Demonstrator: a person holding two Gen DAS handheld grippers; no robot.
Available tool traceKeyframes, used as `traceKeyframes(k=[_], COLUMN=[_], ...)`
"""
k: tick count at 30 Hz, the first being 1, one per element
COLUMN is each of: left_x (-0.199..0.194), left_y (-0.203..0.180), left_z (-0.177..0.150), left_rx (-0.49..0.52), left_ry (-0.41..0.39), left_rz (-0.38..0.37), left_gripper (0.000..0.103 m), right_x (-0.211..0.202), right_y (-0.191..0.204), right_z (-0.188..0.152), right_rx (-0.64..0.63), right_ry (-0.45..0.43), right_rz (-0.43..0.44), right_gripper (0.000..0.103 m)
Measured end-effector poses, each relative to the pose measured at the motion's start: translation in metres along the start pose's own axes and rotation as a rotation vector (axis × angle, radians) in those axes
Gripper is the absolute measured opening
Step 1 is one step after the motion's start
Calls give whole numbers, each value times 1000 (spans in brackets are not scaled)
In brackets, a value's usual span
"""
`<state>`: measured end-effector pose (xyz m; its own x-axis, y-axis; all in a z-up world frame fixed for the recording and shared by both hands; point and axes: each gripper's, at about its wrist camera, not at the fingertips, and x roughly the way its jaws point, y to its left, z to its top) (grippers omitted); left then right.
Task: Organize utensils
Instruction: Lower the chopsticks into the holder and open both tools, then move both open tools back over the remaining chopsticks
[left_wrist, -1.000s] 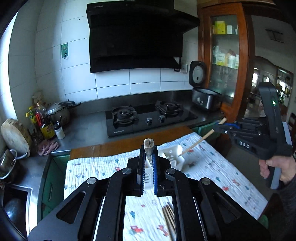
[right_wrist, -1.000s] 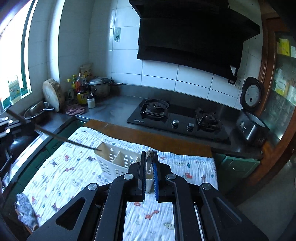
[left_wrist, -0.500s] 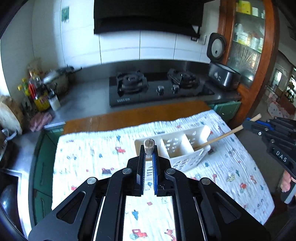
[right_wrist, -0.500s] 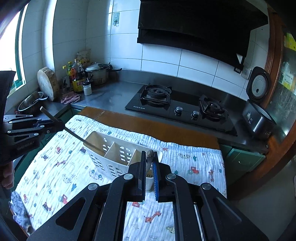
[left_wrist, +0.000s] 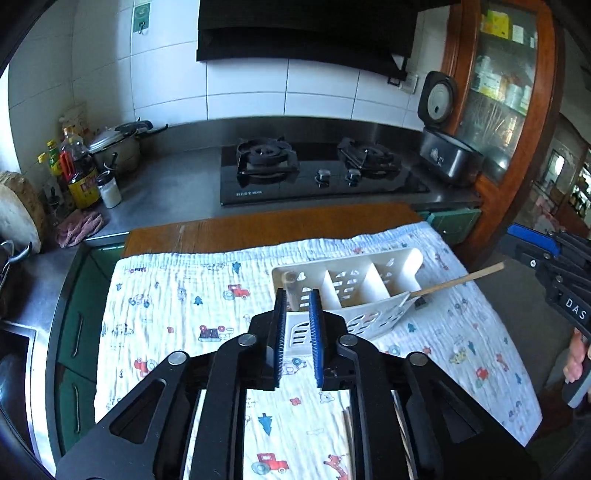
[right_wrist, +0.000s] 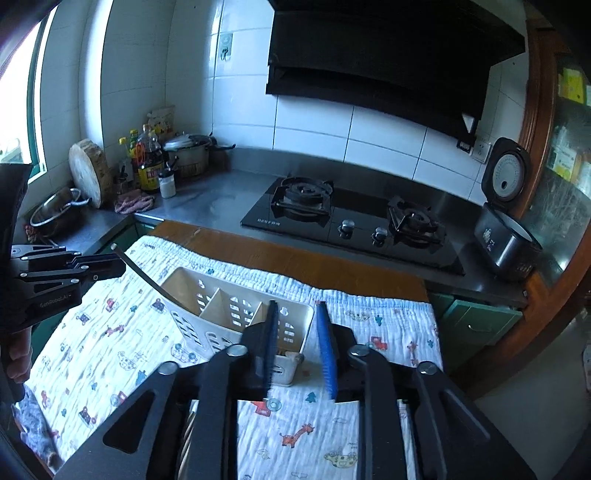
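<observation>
A: Where are the utensils?
B: One wooden utensil leans in the right end of the white caddy; another stands in its left compartment.
A: And the fingers?
B: Left gripper and right gripper: both spread, holding nothing, just beside the caddy on the bench's cloth.

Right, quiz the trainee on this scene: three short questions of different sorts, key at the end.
1. True or false: the right hand-held gripper is shut on a utensil.
2. How many compartments does the caddy have?
3. The caddy stands on: A a tray, B the cloth, C a plate.
Key: 1 false, its jaws stand wide apart and empty; 2 three; 3 B.
</observation>
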<state>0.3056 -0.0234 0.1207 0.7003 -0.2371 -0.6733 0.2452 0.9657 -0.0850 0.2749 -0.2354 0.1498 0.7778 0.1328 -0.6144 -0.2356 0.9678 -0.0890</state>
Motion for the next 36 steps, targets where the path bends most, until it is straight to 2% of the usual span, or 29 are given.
traceKeyframes(k=[2, 4, 5, 10, 16, 26, 34, 36], left_x=[-13, -29, -37, -75, -106, -122, -117, -115], left_y=[-2, -4, -4, -6, -5, 3, 16, 19], left_z=[-1, -4, -6, -32, -82, -178, -246, -259], left_rx=[1, 0, -3, -12, -42, -96, -169, -188], left_ry=[-30, -56, -68, -115, -130, -112, -72, -58], left_rz=[25, 22, 27, 33, 33, 19, 44, 45], left_gripper=[32, 37, 37, 43, 44, 44, 44, 44], right_x=[-15, -31, -38, -65, -77, -65, -59, -55], right_y=[1, 3, 5, 19, 47, 76, 89, 89], right_z=[-2, -9, -12, -50, -122, -230, -273, -282], right_rx=[-9, -7, -10, -17, -20, 31, 73, 95], right_ry=[-24, -48, -56, -69, -27, 70, 106, 126], right_rz=[-15, -12, -9, 24, 64, 74, 70, 76], right_gripper=[31, 40, 44, 46, 46, 46, 39, 33])
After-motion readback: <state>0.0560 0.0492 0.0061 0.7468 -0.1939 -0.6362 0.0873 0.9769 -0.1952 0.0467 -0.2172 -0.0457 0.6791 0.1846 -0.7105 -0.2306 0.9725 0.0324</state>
